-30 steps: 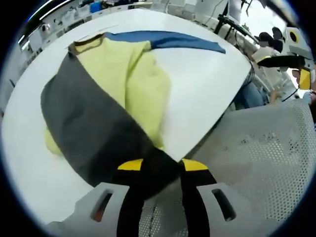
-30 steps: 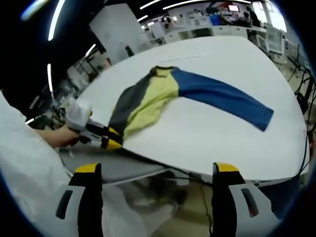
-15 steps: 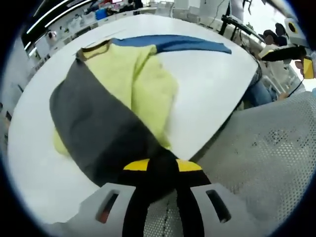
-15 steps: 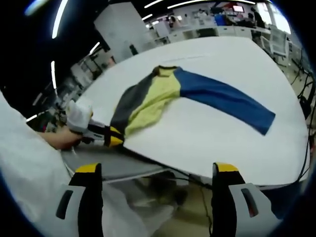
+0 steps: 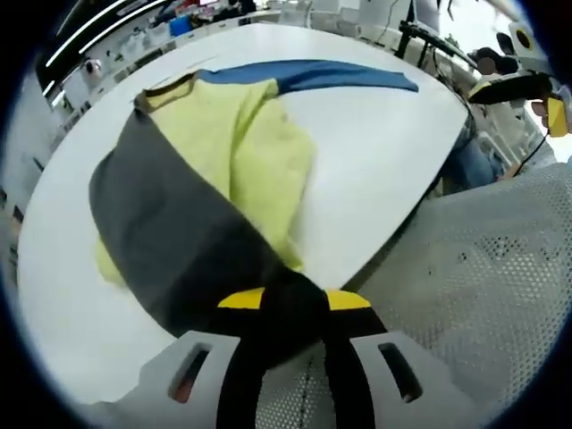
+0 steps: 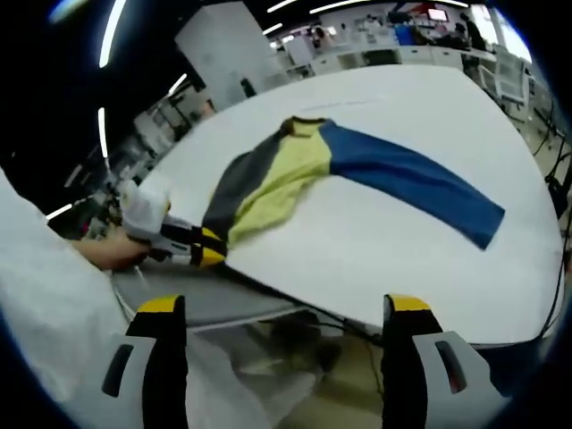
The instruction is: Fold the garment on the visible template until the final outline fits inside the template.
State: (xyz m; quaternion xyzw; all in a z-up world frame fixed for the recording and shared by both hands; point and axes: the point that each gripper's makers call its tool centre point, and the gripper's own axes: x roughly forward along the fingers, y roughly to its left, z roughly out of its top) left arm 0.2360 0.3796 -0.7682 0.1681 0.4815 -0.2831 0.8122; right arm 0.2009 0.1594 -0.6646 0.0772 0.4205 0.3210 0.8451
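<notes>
A long-sleeved garment (image 5: 223,170) lies on a white table (image 5: 375,161), with a yellow body, a dark grey sleeve (image 5: 170,232) and a blue sleeve (image 5: 313,73). My left gripper (image 5: 286,302) is shut on the grey sleeve's end at the table's near edge. In the right gripper view the same garment (image 6: 295,174) spreads across the table (image 6: 375,241), its blue sleeve (image 6: 411,183) stretched out to the right. The left gripper (image 6: 201,248) pinches the grey cloth there, held by a gloved hand (image 6: 138,214). My right gripper (image 6: 281,308) stands open off the table's edge, holding nothing.
White mesh clothing (image 5: 474,295) of the person fills the right of the left gripper view, and a white sleeve (image 6: 45,313) the left of the right gripper view. Desks and equipment (image 6: 384,36) stand beyond the table. The floor (image 6: 349,375) lies below its edge.
Both views have shifted only slightly. The left gripper keeps its hold on the grey sleeve end, and the garment lies as before.
</notes>
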